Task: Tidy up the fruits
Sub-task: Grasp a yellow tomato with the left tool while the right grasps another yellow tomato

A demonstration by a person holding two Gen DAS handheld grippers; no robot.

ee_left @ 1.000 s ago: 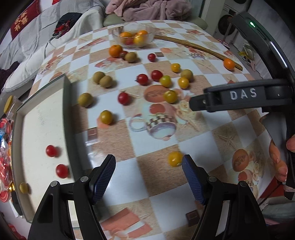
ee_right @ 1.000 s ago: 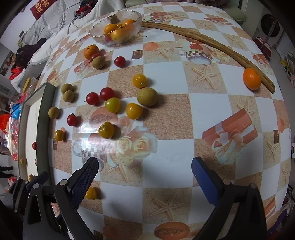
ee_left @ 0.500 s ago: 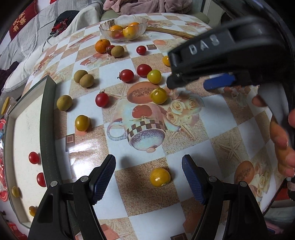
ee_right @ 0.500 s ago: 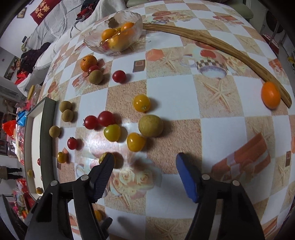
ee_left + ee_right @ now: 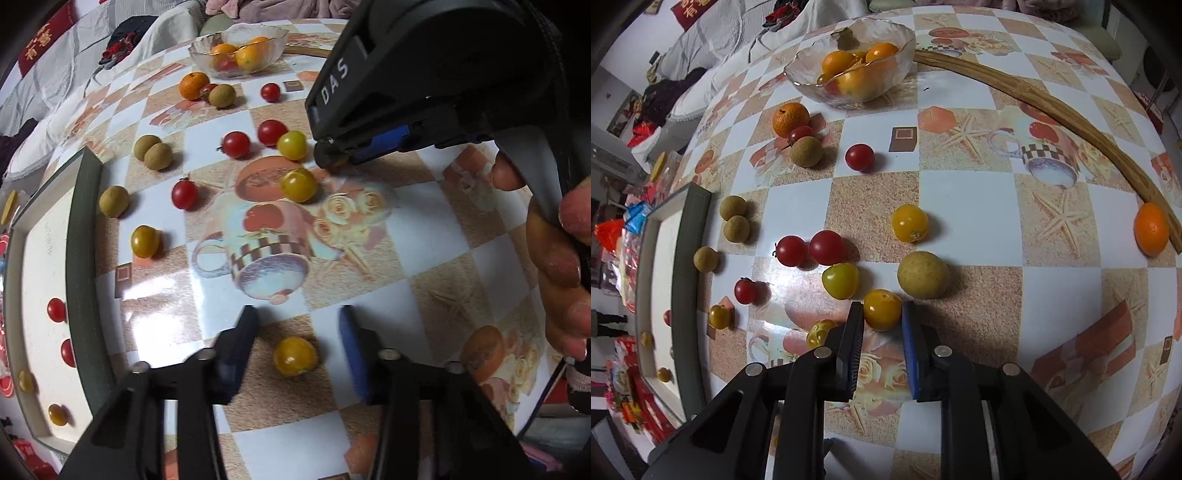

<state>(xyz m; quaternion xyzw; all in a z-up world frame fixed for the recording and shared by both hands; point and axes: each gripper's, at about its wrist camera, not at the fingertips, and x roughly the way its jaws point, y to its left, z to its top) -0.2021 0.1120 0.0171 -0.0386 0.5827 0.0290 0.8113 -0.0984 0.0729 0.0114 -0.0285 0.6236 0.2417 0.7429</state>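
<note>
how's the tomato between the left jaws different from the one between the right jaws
The left gripper's yellow tomato lies with gaps on both sides, not gripped; the right gripper's orange-yellow tomato is squeezed by both pads. The first looks paler yellow, the second more orange. Both are small and round, on the table.

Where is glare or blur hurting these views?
Left wrist view: glare patch on the tablecloth beside the tray, and fisheye bending at the edges. Right wrist view: sharp, with only a faint sheen left of the yellow tomato between the jaws.

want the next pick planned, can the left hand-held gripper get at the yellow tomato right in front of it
Probably yes: the yellow tomato lies between the left hand-held gripper fingers, which have just been closing, with nothing in the way.
</note>
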